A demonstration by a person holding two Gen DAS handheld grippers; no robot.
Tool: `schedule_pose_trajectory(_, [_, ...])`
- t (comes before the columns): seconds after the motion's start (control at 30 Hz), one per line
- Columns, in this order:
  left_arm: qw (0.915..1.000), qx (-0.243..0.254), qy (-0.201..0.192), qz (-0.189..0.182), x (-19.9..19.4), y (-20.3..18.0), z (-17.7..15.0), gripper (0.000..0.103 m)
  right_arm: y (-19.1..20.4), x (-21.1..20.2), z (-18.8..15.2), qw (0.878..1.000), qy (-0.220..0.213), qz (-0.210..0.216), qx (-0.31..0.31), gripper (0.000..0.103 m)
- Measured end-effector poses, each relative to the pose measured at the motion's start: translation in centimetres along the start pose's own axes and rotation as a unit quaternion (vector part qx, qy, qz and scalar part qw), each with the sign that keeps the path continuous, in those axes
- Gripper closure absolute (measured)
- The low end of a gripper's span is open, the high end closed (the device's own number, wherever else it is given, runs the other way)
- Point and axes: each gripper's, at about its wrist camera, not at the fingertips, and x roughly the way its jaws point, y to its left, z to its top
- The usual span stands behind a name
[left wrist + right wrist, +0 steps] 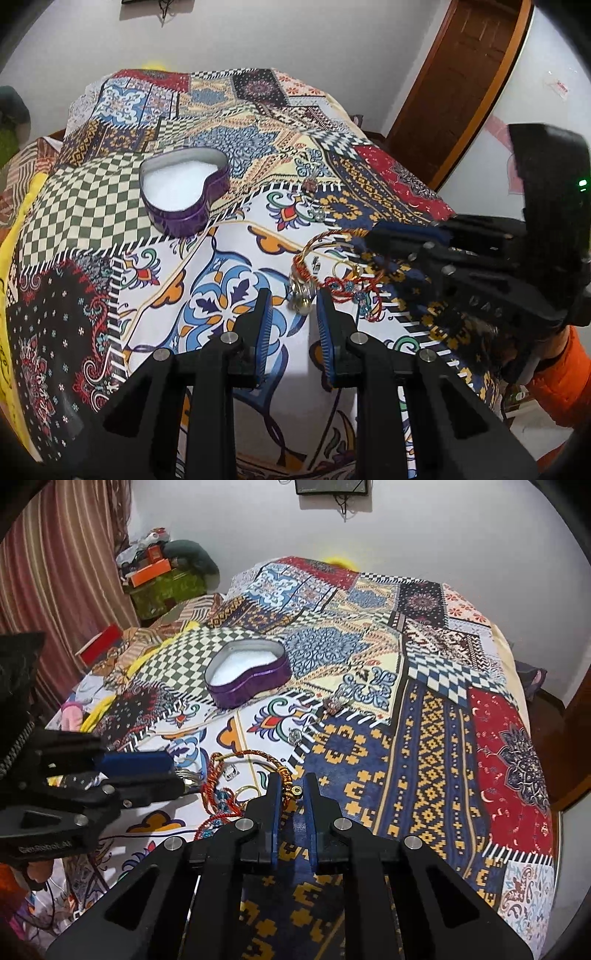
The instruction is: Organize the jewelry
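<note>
Centrally, patterned bed (436, 746) carries jewelry pile (332, 277). Right tool (293, 792) clenched on red-gold bangle (258, 755) at its beaded end. Left tool (293, 308) grips silver rings (301, 299). Purple heart tin (184, 188) open, well apart behind pile.

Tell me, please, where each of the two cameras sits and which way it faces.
Left wrist: on the left tongs, looking down along them at the jewelry pile; the right tongs and an orange sleeve show.
Right wrist: on the right tongs, shut on a braided bracelet; the left tongs enter from the left.
Shared: the heart-shaped tin, the pile and the patchwork cloth.
</note>
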Motion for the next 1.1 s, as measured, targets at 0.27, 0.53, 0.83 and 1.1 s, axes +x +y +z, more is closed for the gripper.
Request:
schedule_pose_trajectory(0.27, [0.9999, 0.006, 0.004, 0.009, 0.0, -0.5, -0.4, 0.08, 0.0, -1.5, 0.6, 1.0, -0.026, -0.01, 0.004, 0.093])
schedule_pose_trajectory(0.53, [0.9989, 0.026, 0.006, 0.039, 1.5, -0.7, 0.7, 0.076, -1.2, -1.7, 1.1, 0.999, -0.038, -0.017, 0.021, 0.093])
schedule_pose_trajectory(0.83, [0.9967, 0.054, -0.005, 0.06, 2.5, -1.4, 1.1, 0.083, -1.4, -1.3, 0.7, 0.999, -0.031, -0.012, 0.024, 0.093])
schedule_pose_trajectory(1.1, [0.9973, 0.056, -0.029, 0.037, -0.1, -2.2, 0.9, 0.083, -1.4, -1.5, 1.1, 0.999, -0.039, -0.004, 0.028, 0.093])
